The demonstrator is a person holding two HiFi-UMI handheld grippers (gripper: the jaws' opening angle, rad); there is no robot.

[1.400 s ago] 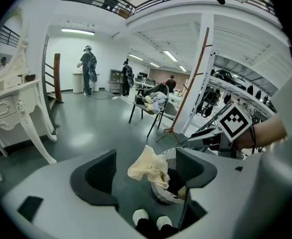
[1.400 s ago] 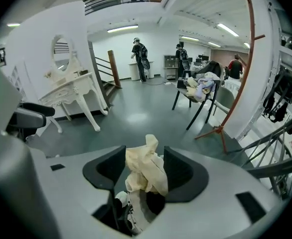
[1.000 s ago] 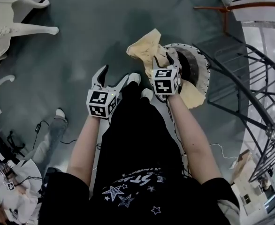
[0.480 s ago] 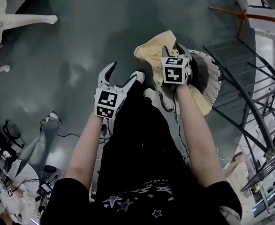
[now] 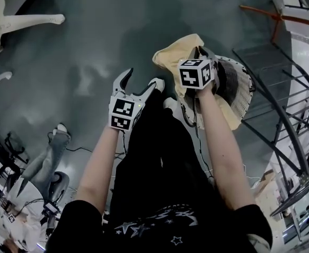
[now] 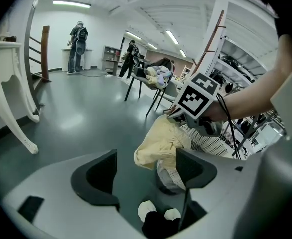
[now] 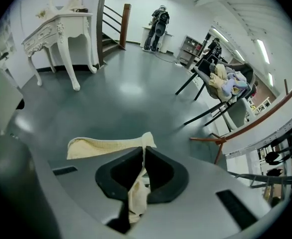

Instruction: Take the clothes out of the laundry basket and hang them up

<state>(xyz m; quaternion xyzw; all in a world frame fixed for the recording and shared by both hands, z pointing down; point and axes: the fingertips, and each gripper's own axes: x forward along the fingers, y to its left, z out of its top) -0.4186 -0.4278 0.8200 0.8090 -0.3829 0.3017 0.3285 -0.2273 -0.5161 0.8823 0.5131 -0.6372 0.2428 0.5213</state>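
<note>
Down at the left, the left gripper hangs over the grey floor with its fingers spread wide and nothing between them. In its own view only bare floor and the person's shoes show in the gap.

Ahead of it and to its right lies the yellow cloth, draped out over the near rim of the laundry basket with one end spilling toward the floor. Its long axis runs from inside the basket out across the rim, toward the left gripper's side.

The right gripper points steeply down at that cloth. Its fingers have just been closing and now pinch a fold of it: in the right gripper view a strip of yellow fabric runs between the two pads, which stand almost together.

So the right hand has the garment, while the left is near but apart from it. The free end lies toward the open left fingers, which looks like the side for a second hold once the cloth is lifted.

Further right stands the metal drying rack, just beyond the basket.
</note>
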